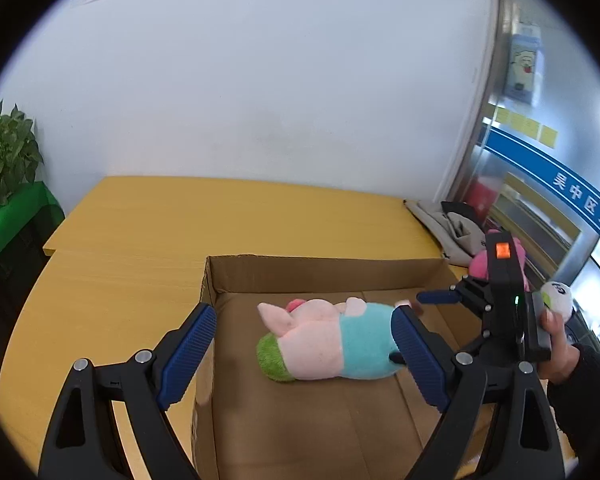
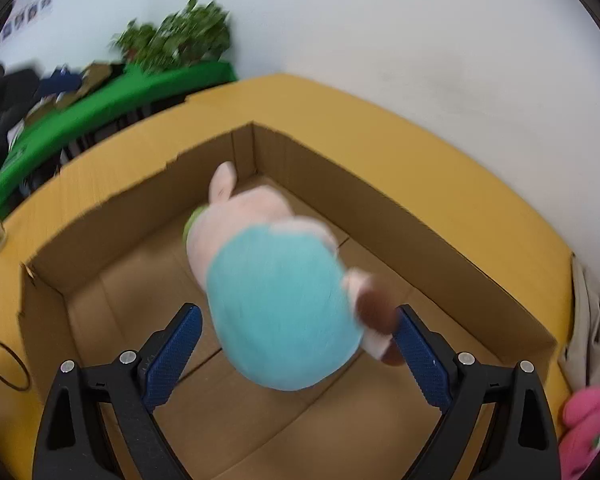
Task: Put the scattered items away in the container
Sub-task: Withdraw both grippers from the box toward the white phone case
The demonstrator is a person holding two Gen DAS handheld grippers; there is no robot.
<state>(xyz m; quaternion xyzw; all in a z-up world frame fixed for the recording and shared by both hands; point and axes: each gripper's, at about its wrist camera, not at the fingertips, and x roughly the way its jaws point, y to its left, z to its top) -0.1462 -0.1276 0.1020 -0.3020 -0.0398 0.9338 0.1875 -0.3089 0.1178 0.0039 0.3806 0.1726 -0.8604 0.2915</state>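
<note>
A pink pig plush in a teal shirt with a green end lies inside the open cardboard box on the yellow table. My left gripper is open above the box's near left corner, empty. My right gripper is open over the box; the plush sits blurred just beyond its fingers, not pinched. The right gripper also shows in the left wrist view at the box's right wall. A pink plush and a white ball toy lie right of the box.
A grey bag lies at the table's back right. A pink plush shows at the right edge of the right wrist view. A dark ring lies left of the box. A green-covered table with plants stands to the left.
</note>
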